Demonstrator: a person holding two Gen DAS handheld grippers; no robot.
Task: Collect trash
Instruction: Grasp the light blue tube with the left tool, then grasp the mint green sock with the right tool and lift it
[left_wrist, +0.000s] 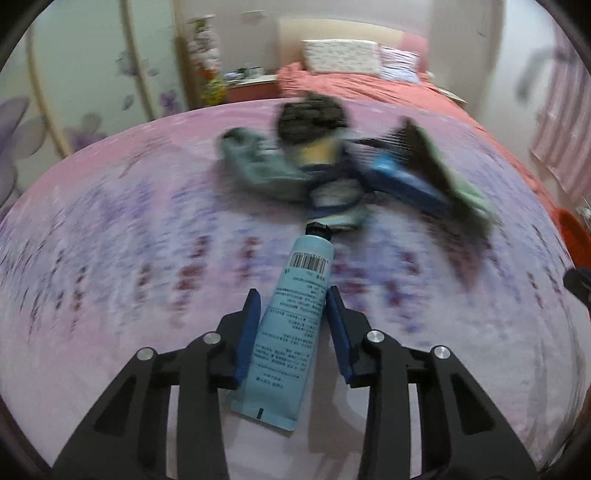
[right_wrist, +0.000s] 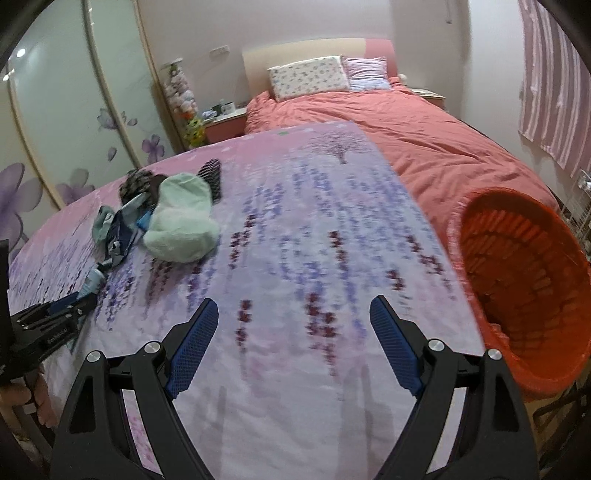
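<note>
A light blue tube with a black cap and a barcode sits between the blue pads of my left gripper, which is shut on it above the pink and purple flowered sheet. The tube looks sharp while the sheet behind it is smeared. In the right wrist view the left gripper shows at the left edge with the tube sticking out of it. My right gripper stands open over the sheet with nothing between its fingers.
A heap of things lies further back on the sheet: a pale green fluffy cloth, dark patterned pieces and blue wrappers. An orange basket stands at the right edge. A red-covered bed is beyond.
</note>
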